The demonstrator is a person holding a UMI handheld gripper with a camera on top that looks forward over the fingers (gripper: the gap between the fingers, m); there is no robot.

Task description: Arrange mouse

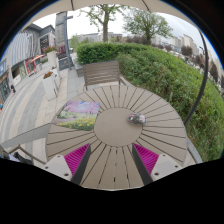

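One small grey mouse (pixel 137 119) lies on the round wooden worktop (pixel 110 105), on the plain central disc from which the slats fan out, a little to the right of the middle and well ahead of the gripper (pixel 113 160). The jaws stand open, nothing between them; their two magenta pads (pixel 146 158) face each other across bare slats, and the mouse is beyond them, apart from both fingers. To the left of the mouse, near the worktop's edge, lies one flat printed sheet or mat (pixel 79 110) with purple and green colouring; what it shows cannot be made out. Behind the worktop stands one slatted wooden chair (pixel 103 72), its back rising just past the far rim. A thick green hedge (pixel 165 68) runs along the right and behind the chair. On the left a paved walkway (pixel 30 105) leads away past one pale planter box (pixel 51 78) holding greenery.
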